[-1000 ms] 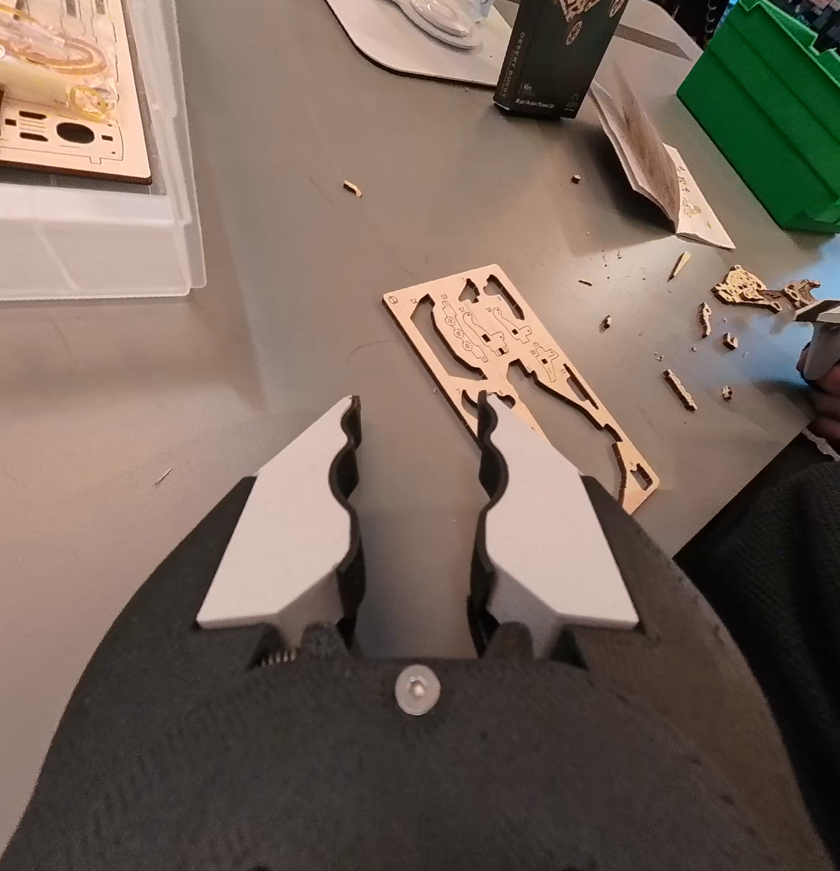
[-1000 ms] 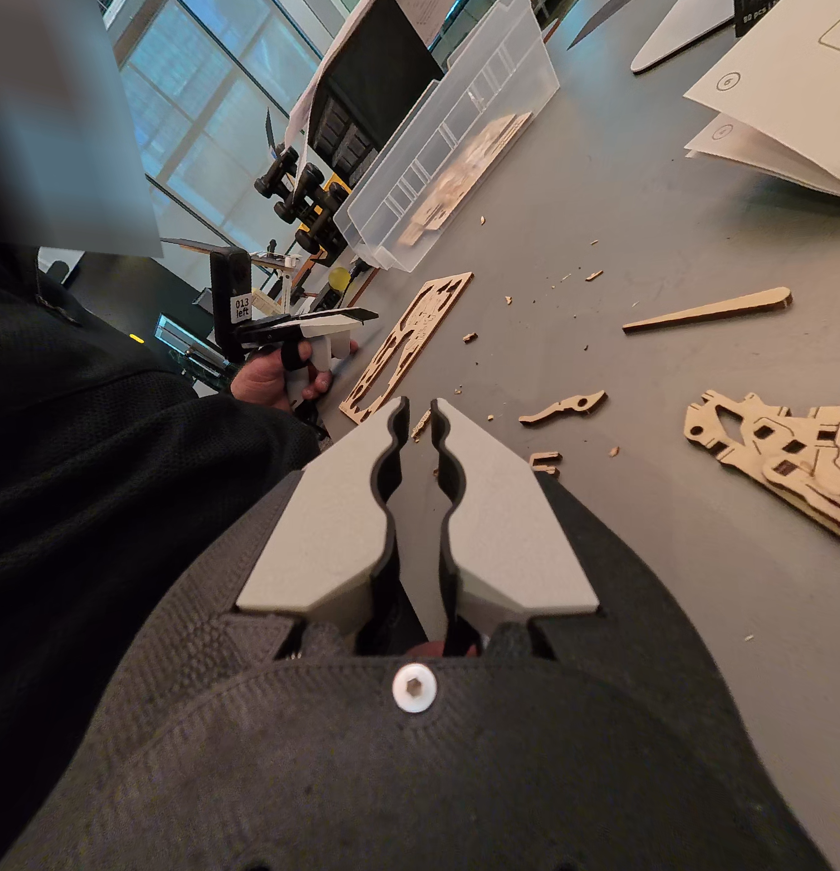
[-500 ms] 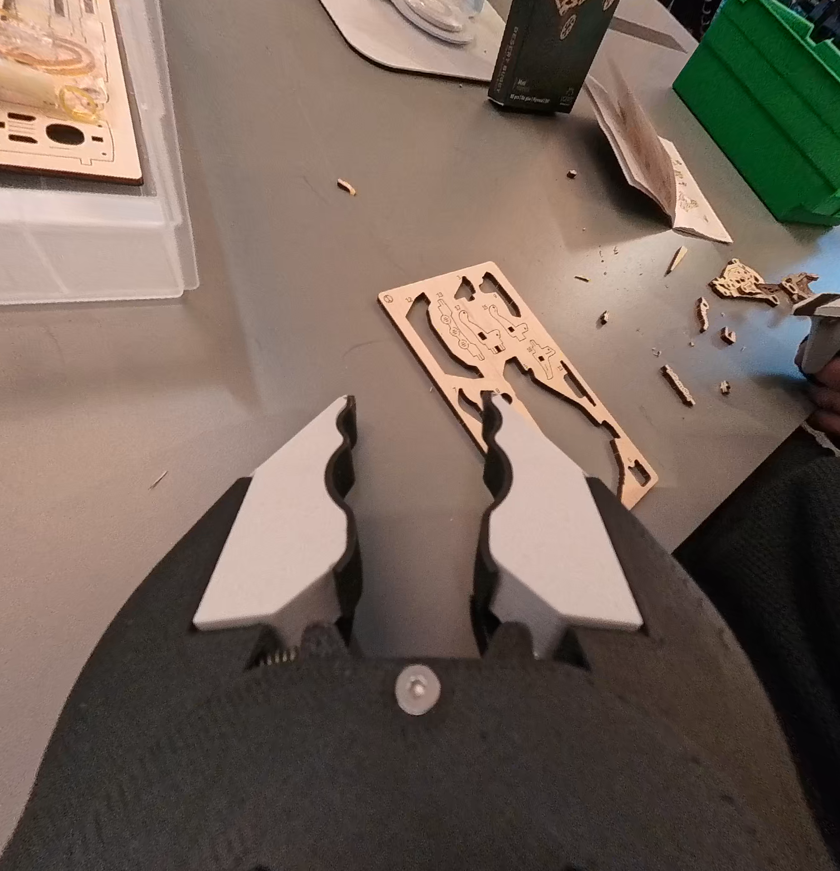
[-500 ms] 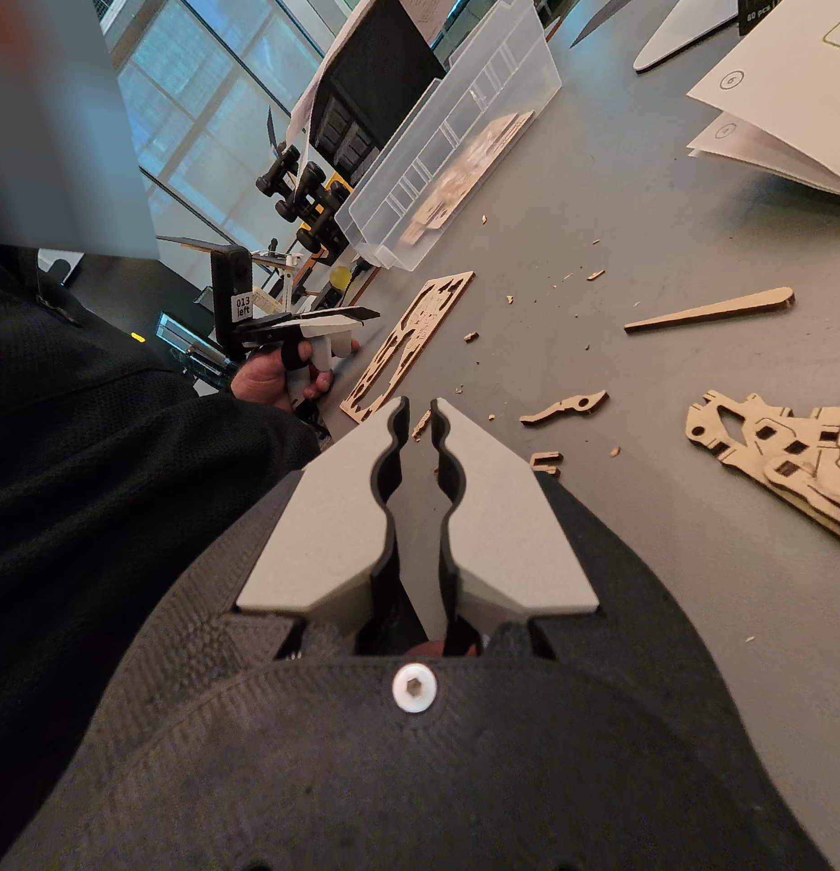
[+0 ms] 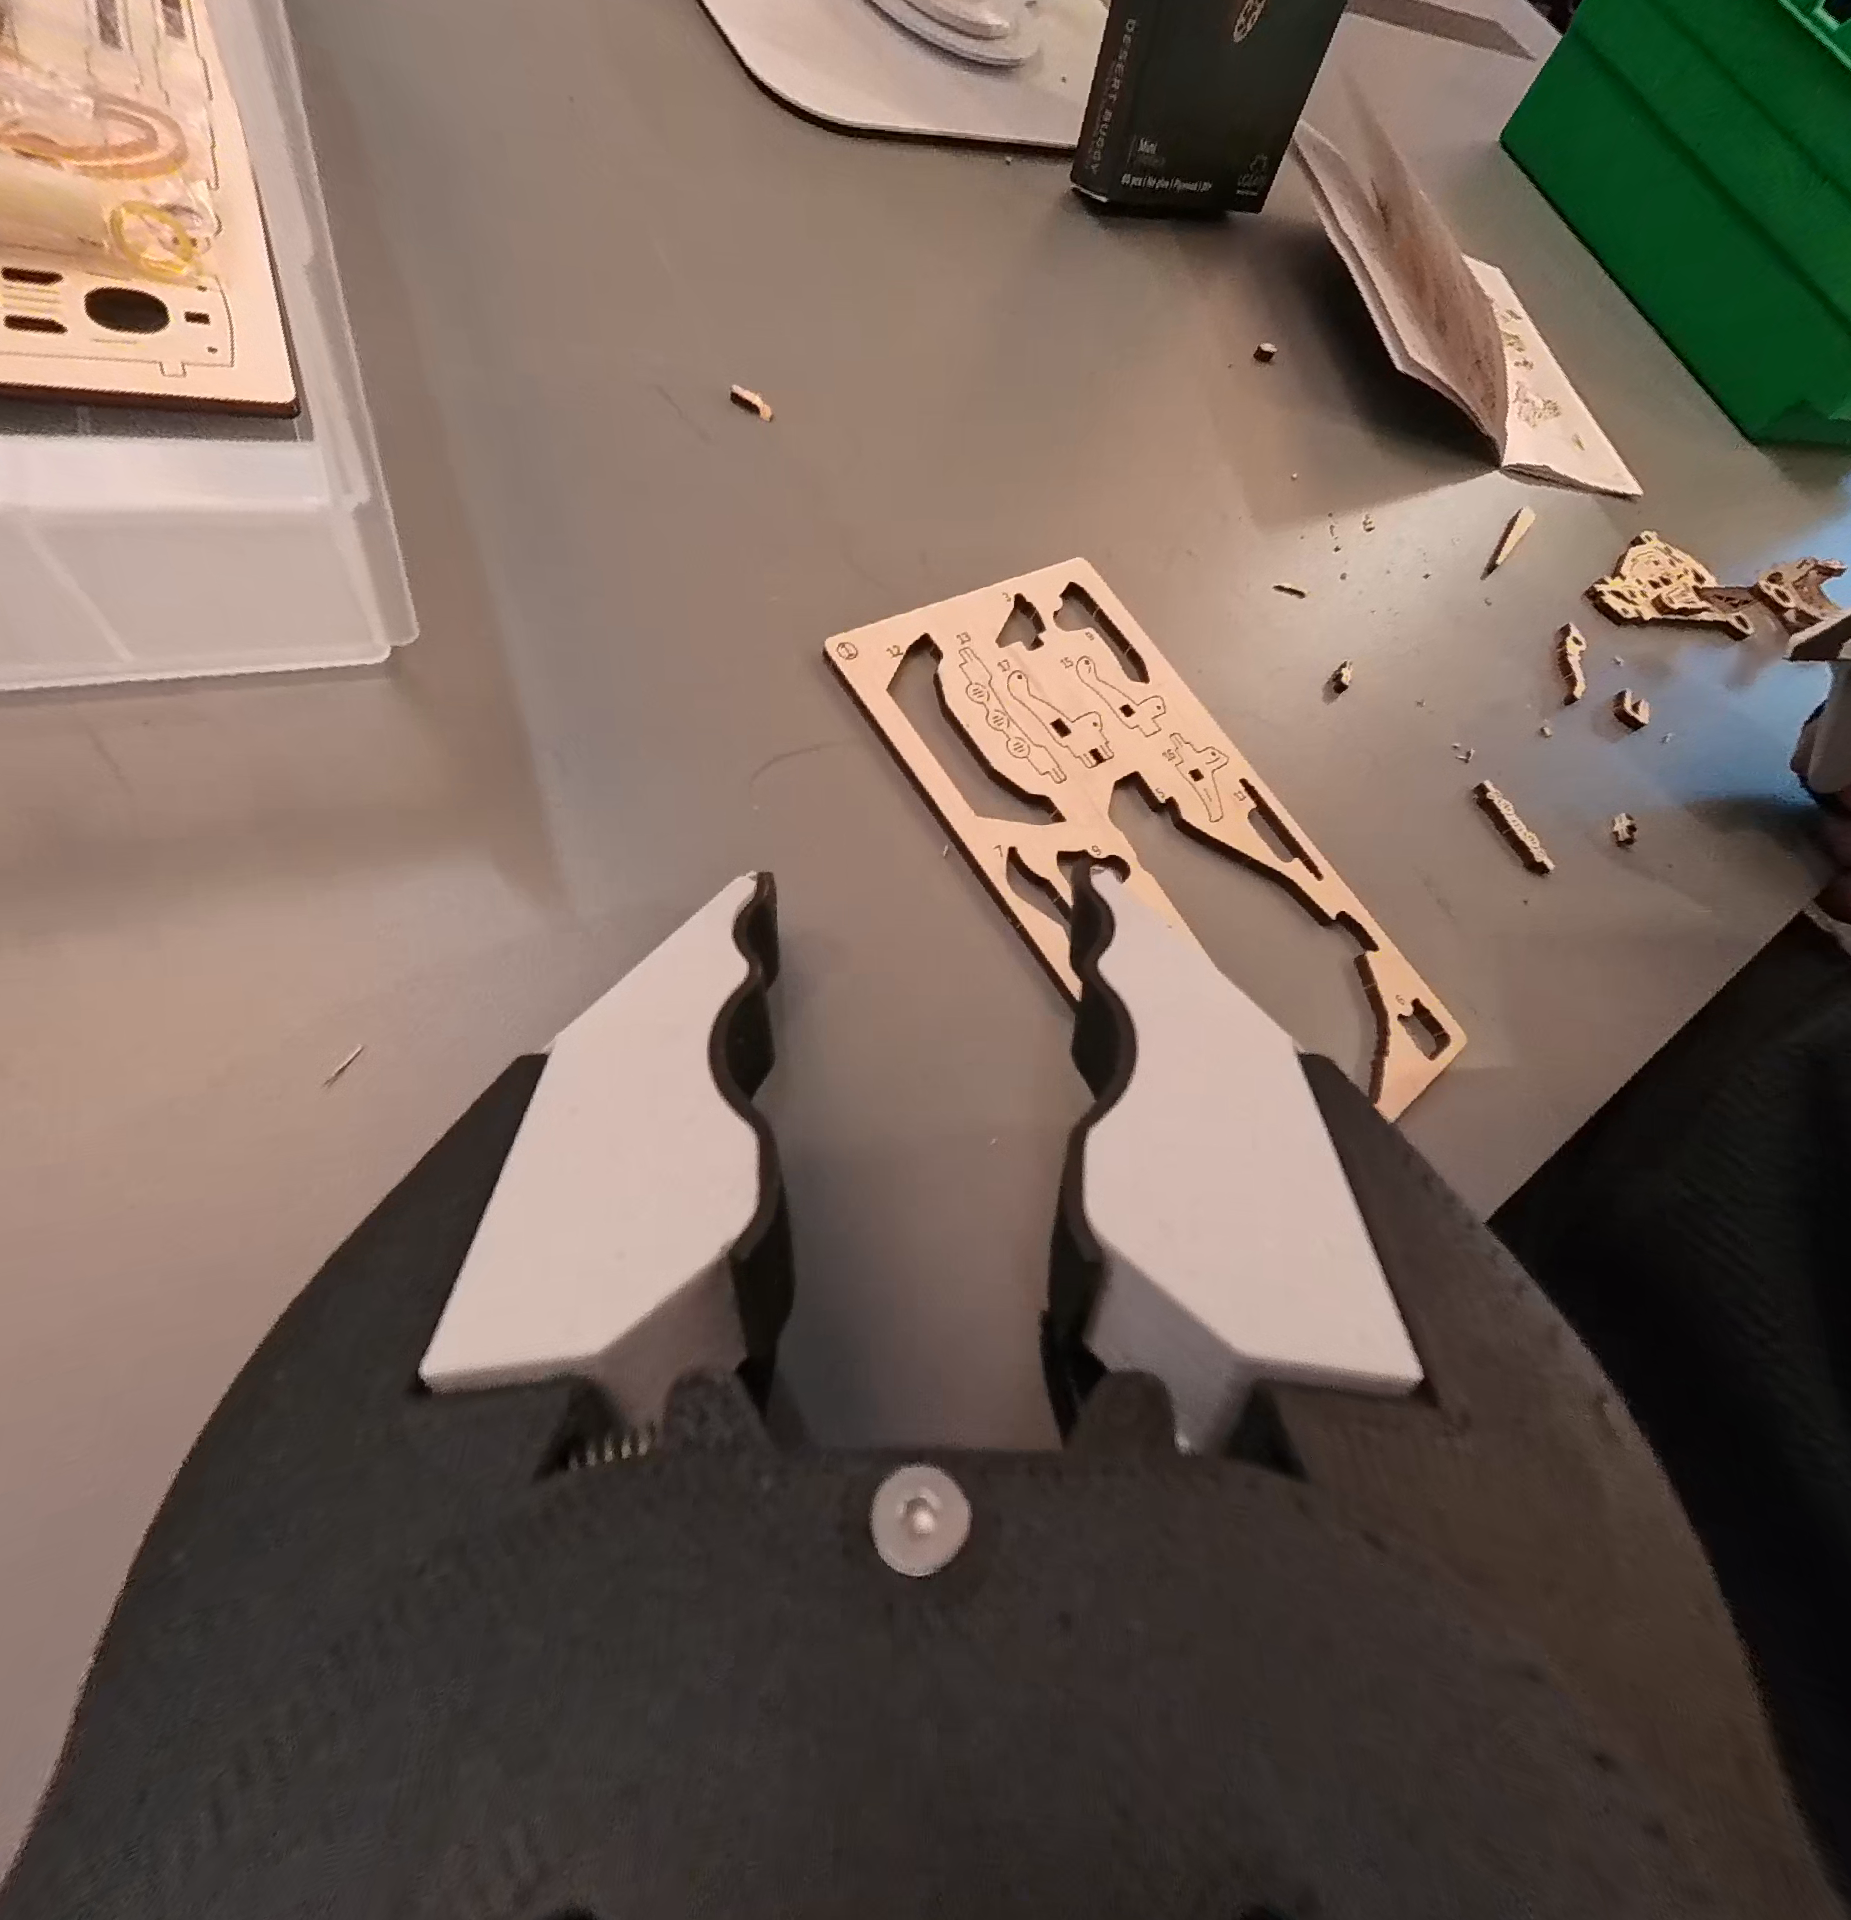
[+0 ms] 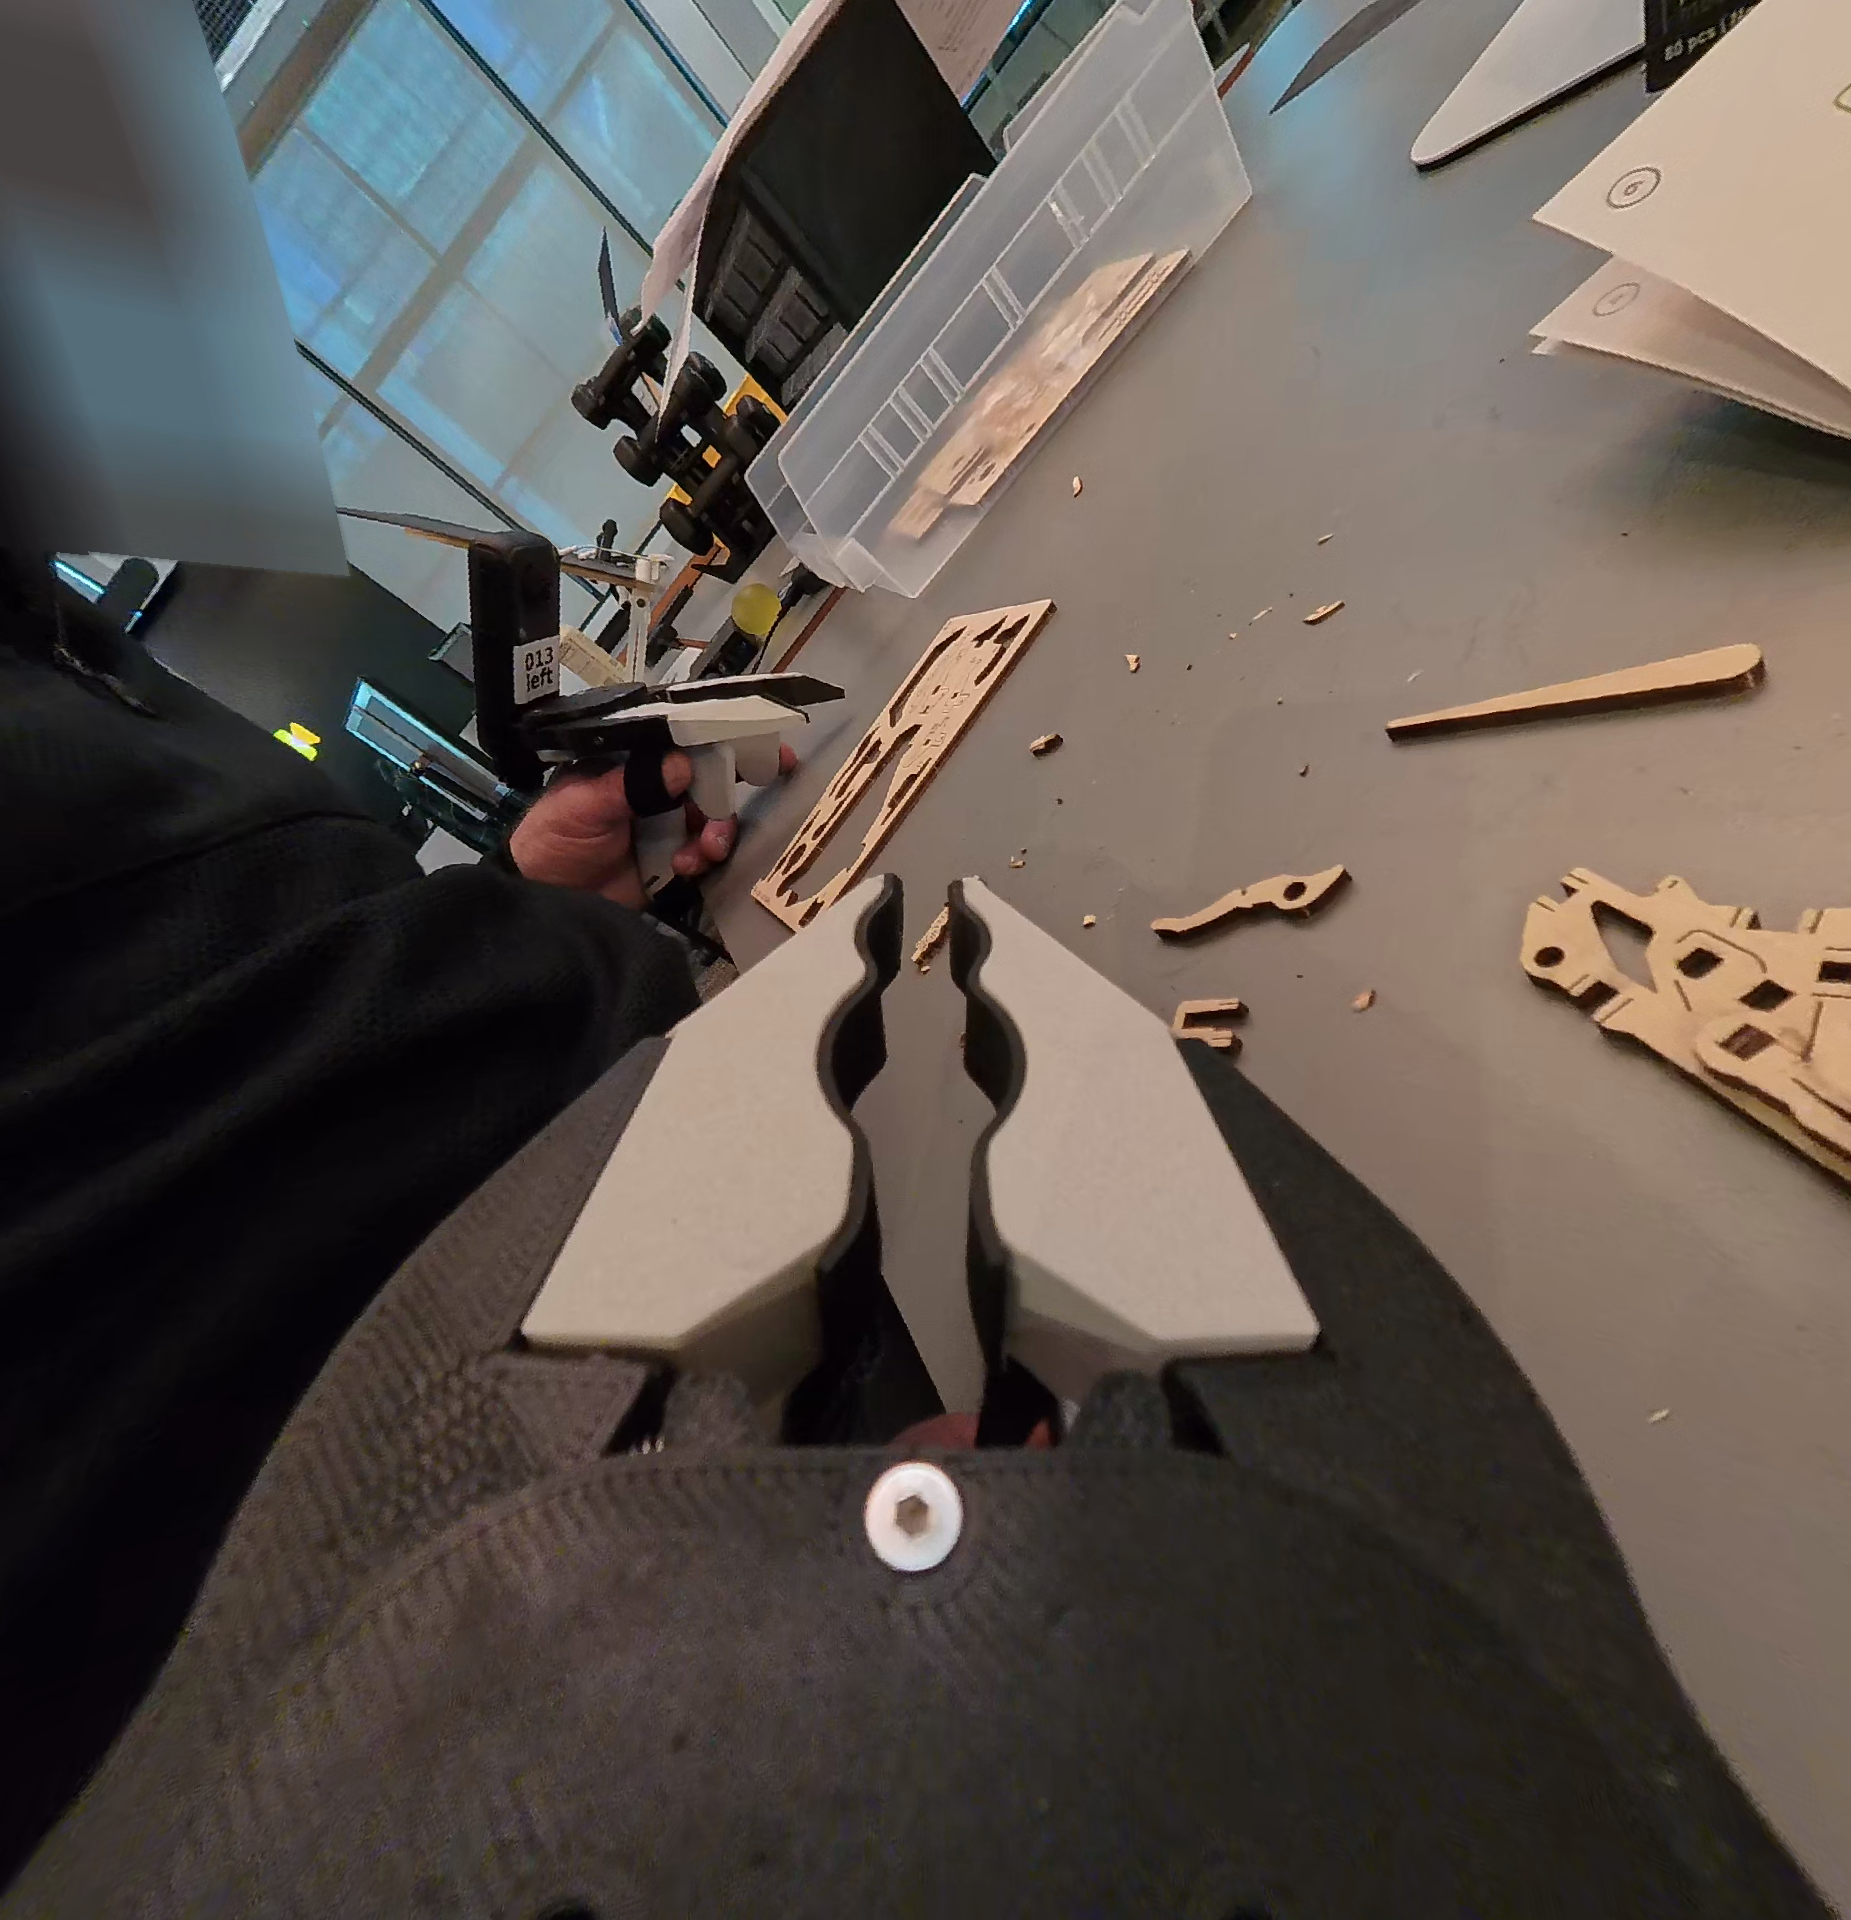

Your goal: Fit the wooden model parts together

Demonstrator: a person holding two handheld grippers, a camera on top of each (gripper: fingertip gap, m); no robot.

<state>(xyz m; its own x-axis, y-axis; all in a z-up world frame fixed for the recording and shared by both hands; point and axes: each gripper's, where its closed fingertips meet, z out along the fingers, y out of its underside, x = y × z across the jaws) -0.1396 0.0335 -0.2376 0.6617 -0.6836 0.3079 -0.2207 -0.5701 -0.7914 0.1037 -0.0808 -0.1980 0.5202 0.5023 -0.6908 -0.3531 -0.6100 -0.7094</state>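
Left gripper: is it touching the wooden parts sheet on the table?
Apart. The right wrist view shows the left gripper held in the air above the table, clear of the wooden parts sheet.

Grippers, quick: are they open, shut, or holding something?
Left gripper: open, holding nothing.
Right gripper: fingers nearly together with a small gap, holding nothing.

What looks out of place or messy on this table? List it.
Small wooden chips and offcuts lie scattered over the grey table, mostly right of the flat laser-cut plywood parts sheet, which lies skewed to the table edge with several parts already punched out. A folded paper instruction booklet sits half-open. Nothing looks broken.
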